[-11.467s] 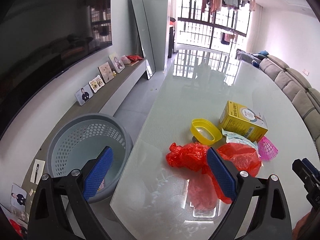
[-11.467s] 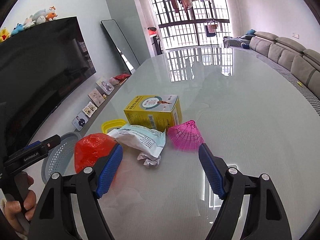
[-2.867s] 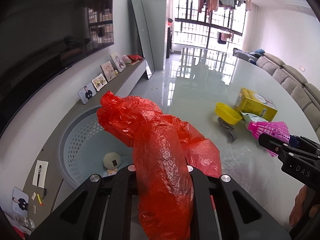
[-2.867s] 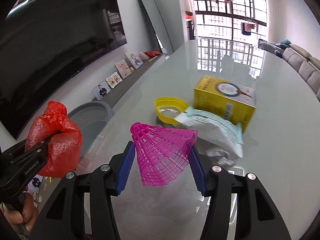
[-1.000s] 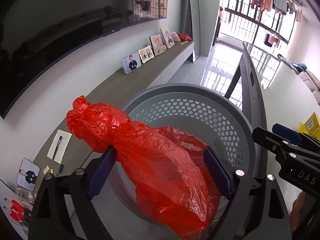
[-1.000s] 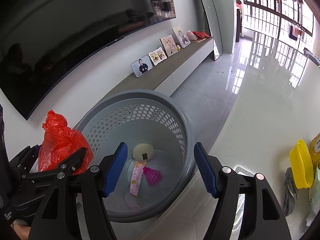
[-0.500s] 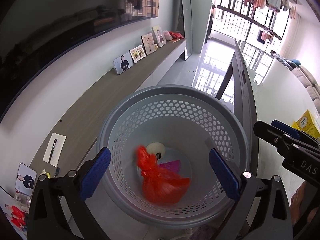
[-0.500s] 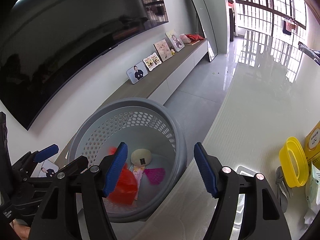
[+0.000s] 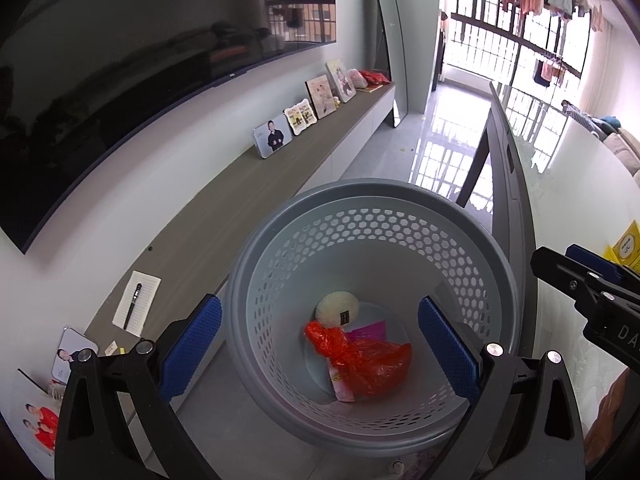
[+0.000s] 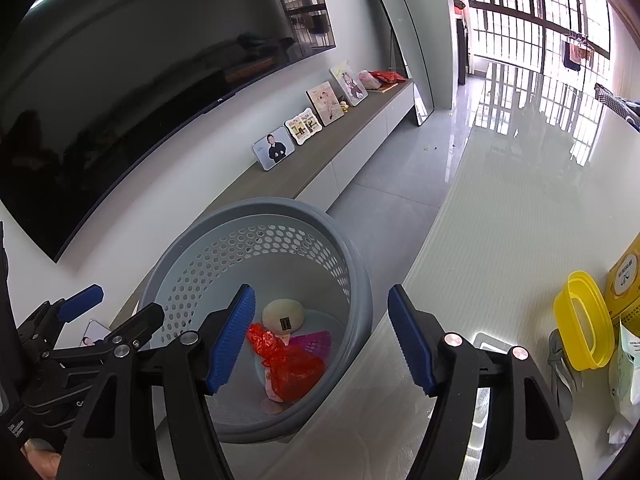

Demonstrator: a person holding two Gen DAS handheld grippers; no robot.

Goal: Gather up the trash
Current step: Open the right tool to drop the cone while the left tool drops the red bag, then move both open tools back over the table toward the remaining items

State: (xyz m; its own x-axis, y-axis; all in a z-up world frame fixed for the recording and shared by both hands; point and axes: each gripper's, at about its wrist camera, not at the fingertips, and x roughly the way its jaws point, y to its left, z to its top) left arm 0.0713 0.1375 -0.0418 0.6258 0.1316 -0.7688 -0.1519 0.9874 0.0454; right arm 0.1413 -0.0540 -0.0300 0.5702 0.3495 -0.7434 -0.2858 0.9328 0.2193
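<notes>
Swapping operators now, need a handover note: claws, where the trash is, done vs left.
Left claw: open, empty, above the grey basket.
Right claw: open, empty, at the basket's table side.
Done: red plastic bag, pink mesh piece and a pale round item lie in the basket.
Left on the table: yellow ring, yellow box, white packet, a small grey item.

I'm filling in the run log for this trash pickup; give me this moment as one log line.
left gripper: open, empty | right gripper: open, empty | red plastic bag: in grey basket | yellow lid, yellow box: on table
</notes>
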